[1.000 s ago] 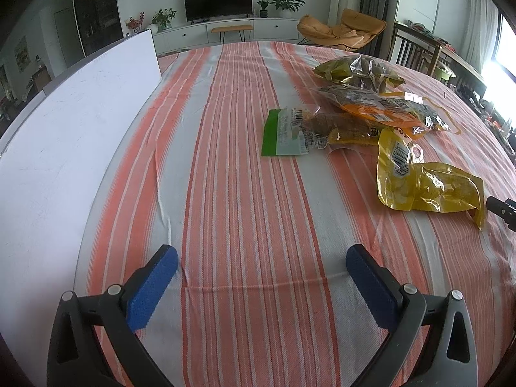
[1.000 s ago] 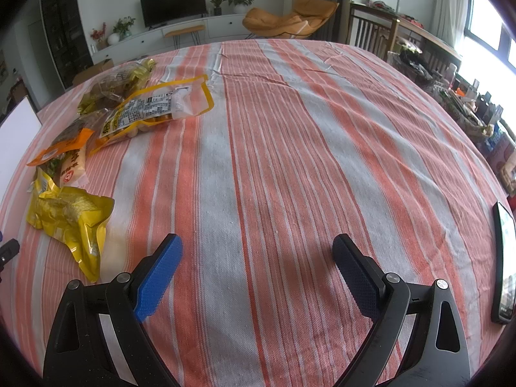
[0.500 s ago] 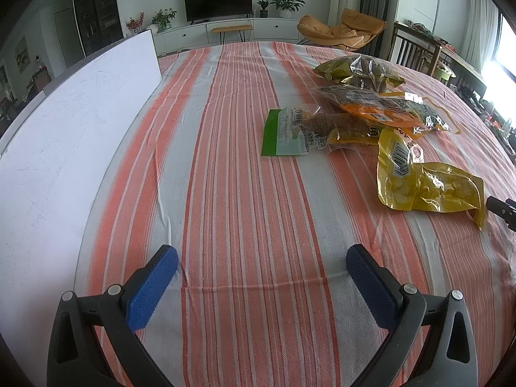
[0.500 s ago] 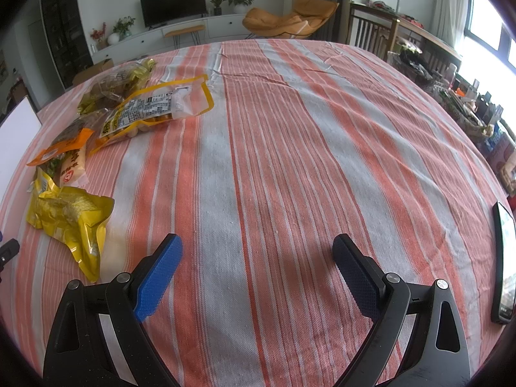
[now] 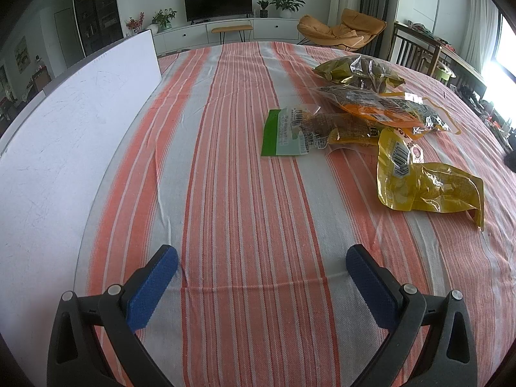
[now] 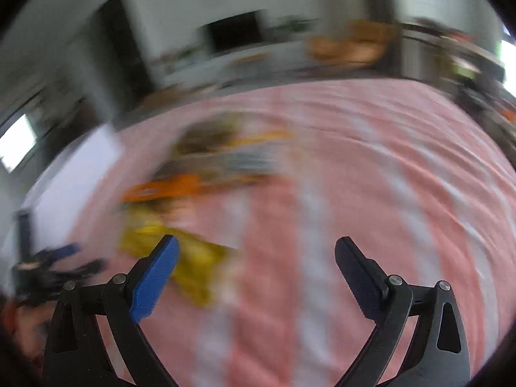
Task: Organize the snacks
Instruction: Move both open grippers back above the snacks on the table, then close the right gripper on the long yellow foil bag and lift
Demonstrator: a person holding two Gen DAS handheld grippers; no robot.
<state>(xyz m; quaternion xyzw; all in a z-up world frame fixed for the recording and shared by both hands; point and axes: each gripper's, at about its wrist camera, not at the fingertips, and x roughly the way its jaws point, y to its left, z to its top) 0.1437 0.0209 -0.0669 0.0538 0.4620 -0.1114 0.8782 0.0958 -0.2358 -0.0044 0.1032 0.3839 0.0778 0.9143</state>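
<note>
Left tool (image 5: 261, 267): blue-padded fingers spread wide, nothing between them; it hovers over bare striped cloth at the near edge of the tabletop.
Right tool (image 6: 256, 258): fingers spread wide, nothing gripped; its view is heavily motion-blurred.
Tabletop (image 5: 232, 193): covered with an orange, white and grey striped cloth.
Yellow snack bag (image 5: 425, 183): lies crumpled and flat at right, barcode side up, nearest of the snacks to the left tool; in the right wrist view it is a yellow smear (image 6: 193, 258) just beyond the left finger.
Green-edged snack pack (image 5: 296, 130): lies flat near the middle of the tabletop, its right end touching the yellow snack bag's far end.
Orange snack pack (image 5: 383, 106): lies just beyond the green-edged snack pack, overlapping its far edge.
Gold-and-clear snack bag (image 5: 358, 71): farthest of the group, touching the orange snack pack.
White board (image 5: 64, 135): stands along the tabletop's left edge, well apart from the snacks.
Room beyond: television (image 5: 218, 1) on the far wall, orange lounge chair (image 5: 345, 30) to its right.
</note>
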